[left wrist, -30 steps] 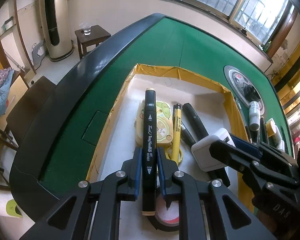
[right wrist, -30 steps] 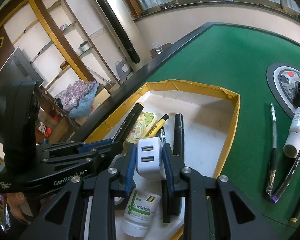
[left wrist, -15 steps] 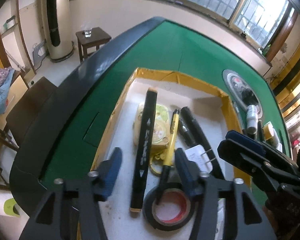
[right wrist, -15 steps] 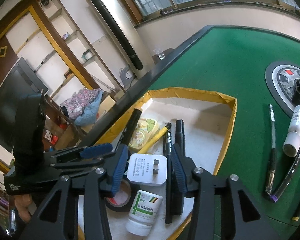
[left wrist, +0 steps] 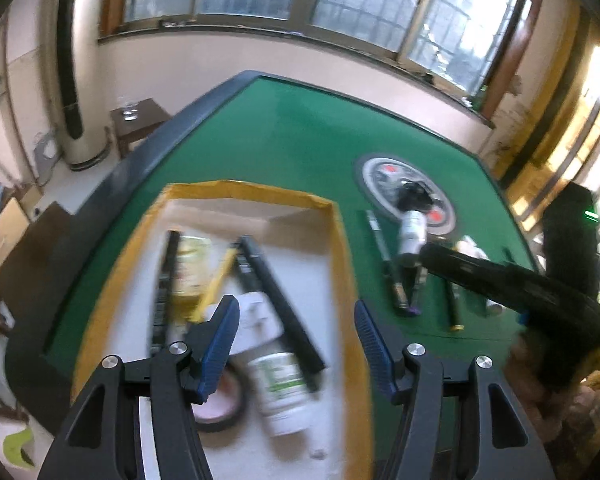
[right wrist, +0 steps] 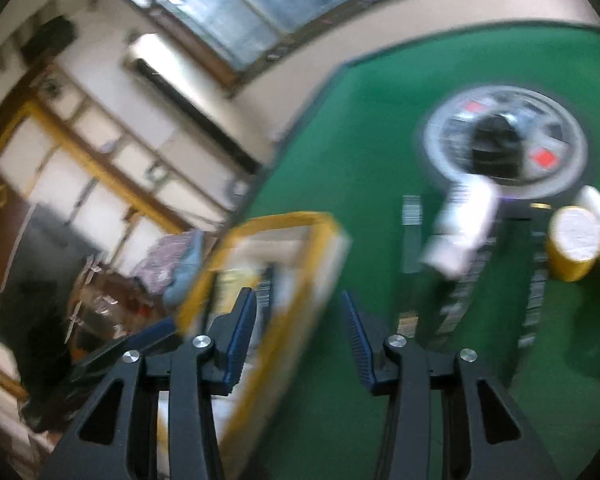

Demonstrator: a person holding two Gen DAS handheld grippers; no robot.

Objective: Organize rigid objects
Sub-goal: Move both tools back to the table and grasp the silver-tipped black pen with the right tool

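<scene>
Both grippers hang empty above the green-topped table (left wrist: 300, 148); the left gripper (left wrist: 296, 332) stands with its jaws wide and nothing between them, the right gripper (right wrist: 298, 332) with a moderate gap, also bare. Sorted items lie in the yellow-rimmed tray (left wrist: 342, 264) near the table's left edge: a black marker (left wrist: 162, 280), a yellow pen (left wrist: 216, 280), a white charger (left wrist: 256, 320), a white bottle with a green label (left wrist: 282, 388) and a roll of black tape (left wrist: 220, 408). Unsorted pens (left wrist: 380, 240) and a small white bottle (left wrist: 412, 234) lie beside the round centre dial (left wrist: 370, 172), well apart from the tray; the right wrist view adds a yellow-sided cap or jar (right wrist: 572, 248) there, too blurred to name.

The likely trouble, judging from the heavy blur: a fast swing toward the loose pile could bump the round bottles and send them rolling toward the table's far right edge; thin pens lying close together could be pinched two at once or slip the pads; the two grippers, near each other over the tray's right rim, could collide.

Against a second earlier, the left jaws, then clamped on the black marker, have just been opening and it now rests in the tray; the right jaws, then closed on the white charger, opened to release it and have since narrowed slightly with nothing between them; both views now face the loose items on the felt.
</scene>
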